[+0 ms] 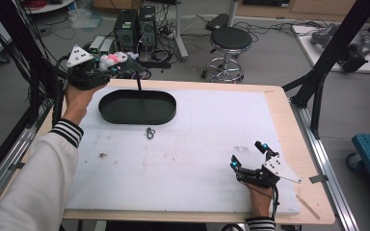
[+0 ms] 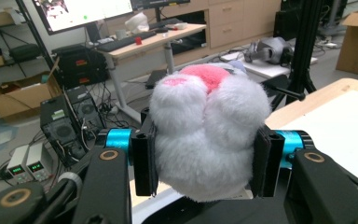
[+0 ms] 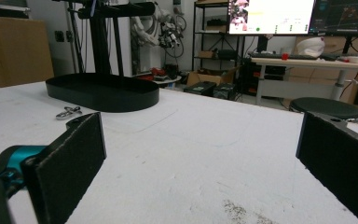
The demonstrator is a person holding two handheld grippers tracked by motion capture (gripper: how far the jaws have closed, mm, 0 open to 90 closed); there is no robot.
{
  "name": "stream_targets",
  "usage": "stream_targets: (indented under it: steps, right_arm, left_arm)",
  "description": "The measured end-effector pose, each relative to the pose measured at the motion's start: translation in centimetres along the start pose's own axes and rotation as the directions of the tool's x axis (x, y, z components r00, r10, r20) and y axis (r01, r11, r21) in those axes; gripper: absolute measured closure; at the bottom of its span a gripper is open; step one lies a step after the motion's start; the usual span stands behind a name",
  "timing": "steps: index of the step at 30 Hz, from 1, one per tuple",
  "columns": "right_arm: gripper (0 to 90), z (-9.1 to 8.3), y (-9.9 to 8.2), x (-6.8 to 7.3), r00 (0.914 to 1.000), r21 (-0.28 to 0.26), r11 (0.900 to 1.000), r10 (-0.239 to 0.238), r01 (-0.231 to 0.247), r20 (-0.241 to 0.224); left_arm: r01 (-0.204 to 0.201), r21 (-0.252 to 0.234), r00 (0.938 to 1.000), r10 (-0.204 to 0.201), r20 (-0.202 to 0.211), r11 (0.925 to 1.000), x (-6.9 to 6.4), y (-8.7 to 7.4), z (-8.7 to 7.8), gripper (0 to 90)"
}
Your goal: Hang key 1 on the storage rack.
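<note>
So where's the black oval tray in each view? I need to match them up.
High view: black oval tray upper left on the white mat, just below the left gripper holding the plush toy.
Left gripper view: I can't make it out here.
Right gripper view: upper left, far across the mat.
Shared landmark: small metal clip beside the tray.

A fluffy white plush toy with pink patches sat squeezed between the black pads of the left gripper, above a table corner, with computer towers and a desk behind.
</note>
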State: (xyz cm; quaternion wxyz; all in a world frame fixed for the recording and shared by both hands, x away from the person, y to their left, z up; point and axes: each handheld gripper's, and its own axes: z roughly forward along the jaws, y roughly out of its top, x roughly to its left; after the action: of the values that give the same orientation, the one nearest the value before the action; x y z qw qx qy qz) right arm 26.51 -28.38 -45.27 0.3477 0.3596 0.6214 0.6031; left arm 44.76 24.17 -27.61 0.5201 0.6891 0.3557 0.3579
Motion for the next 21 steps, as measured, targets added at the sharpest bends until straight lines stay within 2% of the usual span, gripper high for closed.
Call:
stream_targets:
  steps: [3, 8, 14, 21]
  right_arm:
    - [0.6, 0.0, 0.0, 0.0, 1.0, 0.0, 1.0, -0.003, 0.003, 0.001]
    - [0.6, 0.0, 0.0, 0.0, 1.0, -0.001, 1.0, -0.006, 0.006, -0.001]
    - [0.6, 0.0, 0.0, 0.0, 1.0, -0.001, 1.0, -0.006, 0.006, -0.001]
    - [0.6, 0.0, 0.0, 0.0, 1.0, -0.001, 1.0, -0.005, 0.005, -0.002]
  left_arm:
    - [0.0, 0.006, 0.9999, 0.0, 0.017, 1.0, -0.6, 0.0, 0.2, 53.5]
    - [-0.002, 0.028, 0.9997, 0.002, 0.025, 0.9996, -0.8, -0.2, 0.2, 53.5]
    - [0.013, 0.047, 0.9992, -0.015, 0.037, 0.9988, -1.4, -1.6, 0.2, 53.5]
    - [0.005, 0.063, 0.9993, -0.008, 0.036, 0.998, -1.8, -2.1, 0.1, 53.5]
